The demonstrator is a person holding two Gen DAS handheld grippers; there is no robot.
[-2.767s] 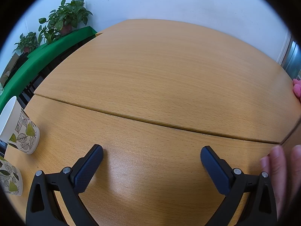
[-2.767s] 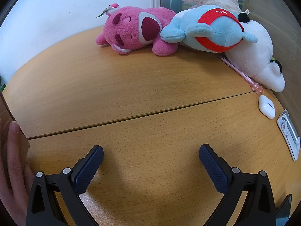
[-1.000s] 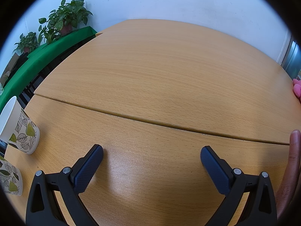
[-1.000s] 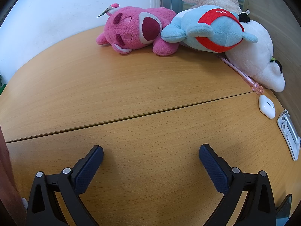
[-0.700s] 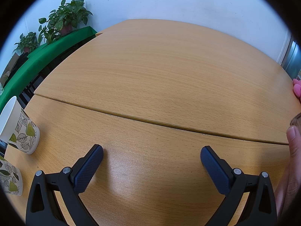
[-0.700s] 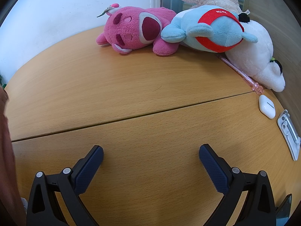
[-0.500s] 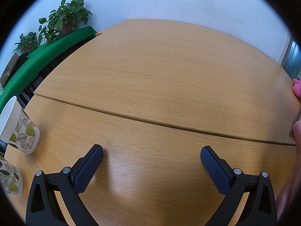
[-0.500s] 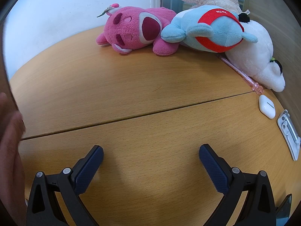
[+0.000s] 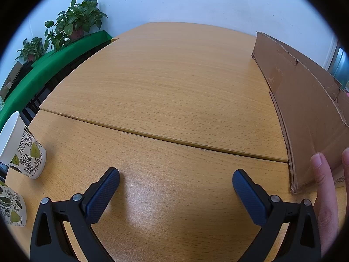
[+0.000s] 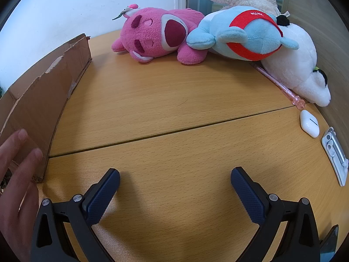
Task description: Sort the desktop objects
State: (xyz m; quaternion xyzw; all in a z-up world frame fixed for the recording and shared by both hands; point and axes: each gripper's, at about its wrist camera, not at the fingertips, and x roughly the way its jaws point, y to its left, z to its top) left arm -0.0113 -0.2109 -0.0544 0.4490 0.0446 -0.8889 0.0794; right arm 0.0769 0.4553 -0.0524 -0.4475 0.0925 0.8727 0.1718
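Observation:
A brown cardboard box [image 9: 305, 107] stands on the wooden table [image 9: 165, 91] between the two grippers, and a person's hand [image 9: 327, 198] rests against its near corner. My left gripper [image 9: 175, 180] lies open on the table with nothing between its fingers. Two leaf-patterned paper cups [image 9: 24, 152] stand at its left. My right gripper [image 10: 174, 179] is open and empty too. In the right wrist view the box [image 10: 41, 91] is at left with the hand [image 10: 15, 174] on it. A pink plush [image 10: 159, 37], a blue plush [image 10: 242, 32] and a white plush [image 10: 303, 65] lie at the back.
A pink pen [image 10: 279, 85], a white earbud case [image 10: 309, 123] and a white clip-like gadget [image 10: 336, 155] lie along the right edge. Potted plants [image 9: 74, 24] stand on a green counter [image 9: 43, 69] beyond the table's left side.
A cardboard box has been set down on the table between the grippers, with the hand now on its near corner. Neither gripper has moved.

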